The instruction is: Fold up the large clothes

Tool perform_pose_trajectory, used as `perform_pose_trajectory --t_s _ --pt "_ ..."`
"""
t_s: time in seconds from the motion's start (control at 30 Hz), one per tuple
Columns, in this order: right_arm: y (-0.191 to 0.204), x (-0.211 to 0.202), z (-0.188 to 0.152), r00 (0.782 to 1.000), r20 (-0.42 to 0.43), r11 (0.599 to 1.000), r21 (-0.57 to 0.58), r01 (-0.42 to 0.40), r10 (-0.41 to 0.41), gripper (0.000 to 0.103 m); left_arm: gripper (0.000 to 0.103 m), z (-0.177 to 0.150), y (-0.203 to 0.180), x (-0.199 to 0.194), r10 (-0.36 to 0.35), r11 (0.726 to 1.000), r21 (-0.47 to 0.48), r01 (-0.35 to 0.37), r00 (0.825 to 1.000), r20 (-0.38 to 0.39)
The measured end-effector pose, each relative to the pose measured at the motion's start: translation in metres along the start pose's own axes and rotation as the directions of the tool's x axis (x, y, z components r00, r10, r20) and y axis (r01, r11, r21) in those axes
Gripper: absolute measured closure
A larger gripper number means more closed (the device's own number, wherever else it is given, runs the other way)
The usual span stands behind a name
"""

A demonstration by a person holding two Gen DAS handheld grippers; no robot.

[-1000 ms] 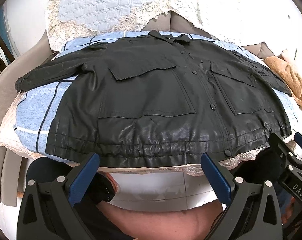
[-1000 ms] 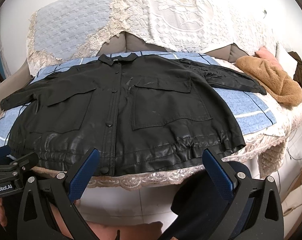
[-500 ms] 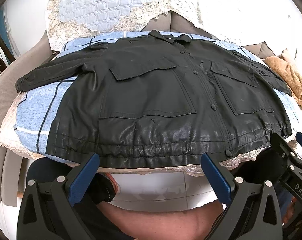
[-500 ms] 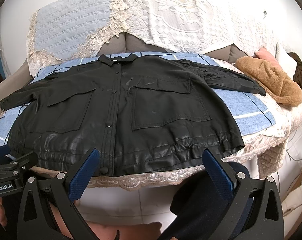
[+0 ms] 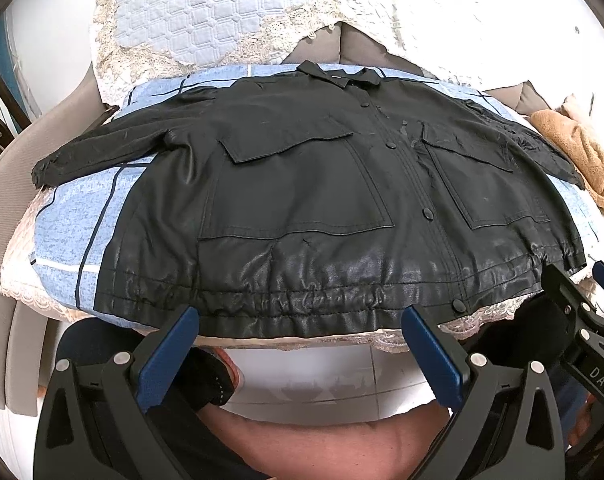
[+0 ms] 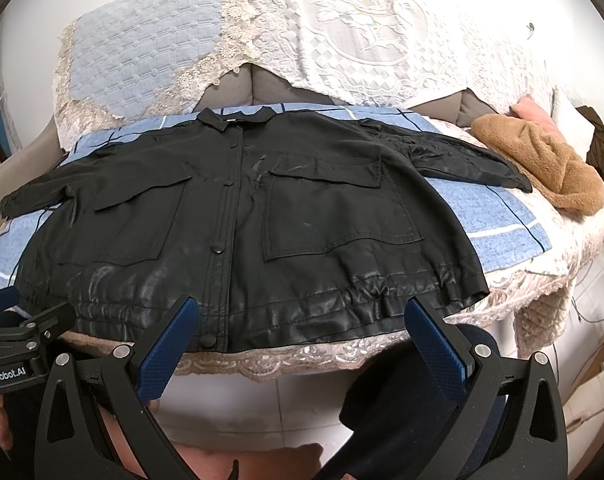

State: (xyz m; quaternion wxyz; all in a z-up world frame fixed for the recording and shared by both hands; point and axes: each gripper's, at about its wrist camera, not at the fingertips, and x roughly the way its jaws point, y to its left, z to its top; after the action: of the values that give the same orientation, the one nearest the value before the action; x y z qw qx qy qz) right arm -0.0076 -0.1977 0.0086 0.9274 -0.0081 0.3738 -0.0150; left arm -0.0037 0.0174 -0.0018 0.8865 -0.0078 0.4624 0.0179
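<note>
**Jacket laid flat, both grippers wide and empty**

While the black jacket (image 5: 302,200) lies spread face up and buttoned on the blue checked sheet (image 5: 73,216) over the sofa, collar away from the person and hem at the near edge, neither tool touches it. The left gripper (image 5: 299,344) hangs just short of the hem with its jaws spread wide, holding nothing; the right gripper (image 6: 302,336) does the same further along the hem, equally wide and empty.

Its shiny, creased surface suggests a faux-leather cloth: probably fairly heavy, limp rather than stiff, and slick enough to slide in a shallow pinch. The gathered hem or a sleeve cuff looks the surest hold, taken deep.

Counted: one jacket, two sleeves, two chest pockets, and roughly five buttons, though the fisheye blurs those near the collar. One tan fleecy garment (image 6: 542,160) lies beside the far sleeve.
</note>
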Motion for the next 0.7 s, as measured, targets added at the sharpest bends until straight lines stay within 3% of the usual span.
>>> perform_pose_trajectory --t_s 0.53,0.7 --pt "0.006 0.002 0.009 1.000 0.001 1.000 -0.011 0.000 0.000 0.001 0.000 0.008 0.014 0.001 0.019 1.000 0.001 -0.019 0.999 0.032" --pt "0.019 0.006 0.024 0.999 0.016 0.998 -0.052 -0.031 0.032 0.001 0.000 0.015 0.035 0.005 -0.018 1.000 -0.008 0.019 0.999 0.026"
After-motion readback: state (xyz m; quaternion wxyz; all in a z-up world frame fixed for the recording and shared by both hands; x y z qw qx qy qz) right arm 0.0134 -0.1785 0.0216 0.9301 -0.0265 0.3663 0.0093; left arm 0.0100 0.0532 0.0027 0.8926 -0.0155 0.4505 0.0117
